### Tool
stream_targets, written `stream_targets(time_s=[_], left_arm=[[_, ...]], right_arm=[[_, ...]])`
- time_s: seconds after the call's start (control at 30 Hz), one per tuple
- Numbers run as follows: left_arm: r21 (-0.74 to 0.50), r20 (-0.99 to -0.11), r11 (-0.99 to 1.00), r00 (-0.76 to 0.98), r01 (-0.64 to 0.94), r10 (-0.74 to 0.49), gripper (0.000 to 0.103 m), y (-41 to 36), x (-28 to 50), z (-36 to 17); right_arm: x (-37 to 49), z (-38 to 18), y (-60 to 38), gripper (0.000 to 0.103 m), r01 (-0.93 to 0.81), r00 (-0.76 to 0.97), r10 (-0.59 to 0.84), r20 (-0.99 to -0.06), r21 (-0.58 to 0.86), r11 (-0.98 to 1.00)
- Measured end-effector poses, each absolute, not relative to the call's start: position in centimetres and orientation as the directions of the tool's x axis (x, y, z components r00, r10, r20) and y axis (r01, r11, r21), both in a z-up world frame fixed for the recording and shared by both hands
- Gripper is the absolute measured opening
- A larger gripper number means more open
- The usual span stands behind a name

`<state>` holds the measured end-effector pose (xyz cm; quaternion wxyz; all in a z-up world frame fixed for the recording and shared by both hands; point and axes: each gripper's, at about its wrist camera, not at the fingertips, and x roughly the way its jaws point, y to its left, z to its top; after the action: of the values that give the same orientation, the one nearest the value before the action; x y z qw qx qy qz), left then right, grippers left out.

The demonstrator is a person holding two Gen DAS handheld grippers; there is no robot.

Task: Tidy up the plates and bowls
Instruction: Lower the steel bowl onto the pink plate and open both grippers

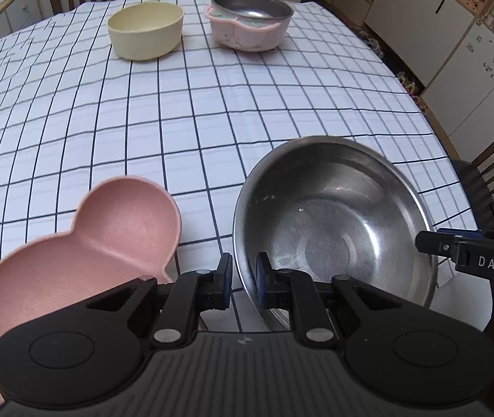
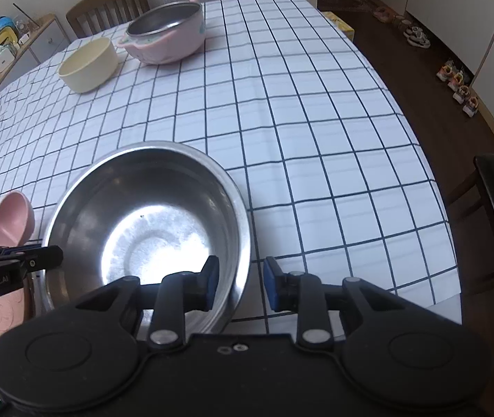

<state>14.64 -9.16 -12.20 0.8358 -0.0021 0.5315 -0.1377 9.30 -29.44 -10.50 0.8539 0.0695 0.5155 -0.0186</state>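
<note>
Middle of the checked tablecloth (image 1: 184, 111) is wide open. Near edge is crowded: steel bowl (image 1: 333, 222) just beside the pink eared plate (image 1: 83, 243). Cream bowl (image 1: 146, 29) and pink-cased bowl (image 1: 250, 21) block the far end.

Right gripper (image 1: 469, 253), side of body: "DAS"
Left gripper (image 2: 10, 267), side of body: "GenRobot.AI"
Elsewhere: nothing else legible

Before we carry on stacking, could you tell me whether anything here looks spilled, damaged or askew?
Nothing stands out. The steel bowl is empty and upright, with both claws straddling its rim, left claw and right claw. No spills show on the tablecloth.
</note>
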Motion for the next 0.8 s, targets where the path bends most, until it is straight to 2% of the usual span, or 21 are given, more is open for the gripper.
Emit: stream_targets(time_s=[0.4, 0.8], left_arm=[[-0.172, -0.805, 0.940, 0.509, 0.294, -0.306, 0.014, -8.4, 15.4, -6.5], [-0.152, -0.740, 0.936, 0.591, 0.318, -0.321, 0.014, -8.0, 18.3, -2.1]], right_arm=[[9.8, -5.1, -27.2, 0.035, 0.078, 0.569, 0.063, -0.820, 0.130, 0.988], [12.2, 0.5, -25.7, 0.049, 0.069, 0.667, 0.049, -0.743, 0.126, 0.990]])
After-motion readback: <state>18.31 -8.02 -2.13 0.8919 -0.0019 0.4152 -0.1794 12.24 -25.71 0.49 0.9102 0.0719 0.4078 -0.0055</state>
